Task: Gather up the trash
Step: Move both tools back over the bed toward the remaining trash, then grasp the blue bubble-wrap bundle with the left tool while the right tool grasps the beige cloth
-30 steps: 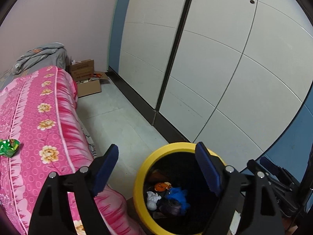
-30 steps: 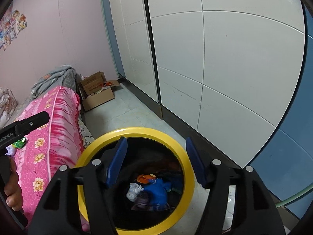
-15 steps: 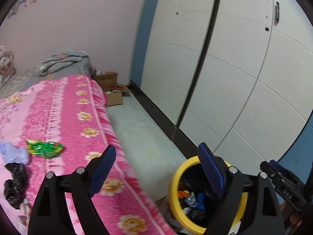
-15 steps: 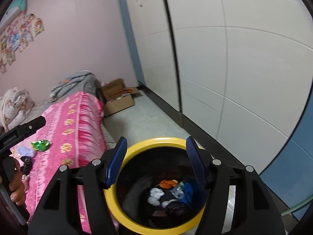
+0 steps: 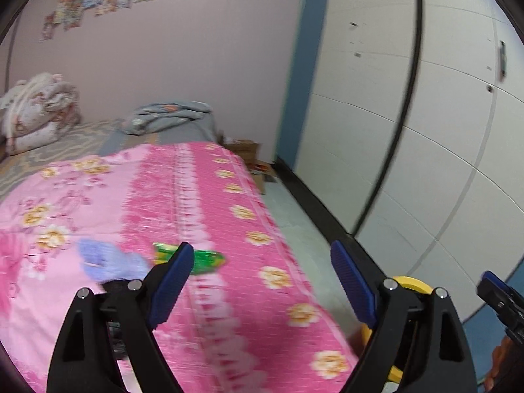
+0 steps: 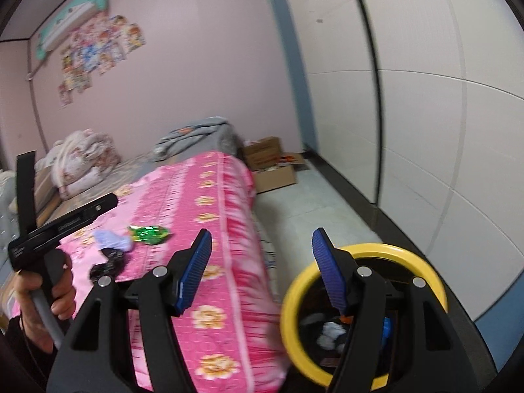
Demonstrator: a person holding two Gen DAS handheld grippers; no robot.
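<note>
Figure. Both grippers over the bed, with trash left to collect. The left gripper (image 5: 258,271) had its fingers (image 5: 172,283) spread wide and released, nothing between them; the right gripper (image 6: 262,268) likewise stood open and empty, its fingers (image 6: 193,271) parted over the near edge of the pink floral bedspread (image 5: 209,196).

Three pieces of trash lay close together on the bedspread, left of centre: a green wrapper (image 5: 206,262), a pale lilac crumpled piece (image 5: 104,260) just beside it on its left, and a black crumpled piece (image 6: 108,262) nearer still, largely hidden behind the left gripper in its own view. The yellow-rimmed bin (image 6: 363,252) stood on the floor at the near right, beside the bed's corner, and already held several discarded items.

Handling, as judged from appearance: the green wrapper looked like thin glossy film, so very light, limp and somewhat slippery (it would probably crackle and fold rather than resist). A pinch across its bunched middle, where the film is gathered, should hold better than one on a flat end. The lilac and black pieces appeared soft and crushable, neither fragile nor heavy; any raised fold would serve as a hold. The soft bedding beneath would give under the fingers, so some cloth might be caught with the trash.
</note>
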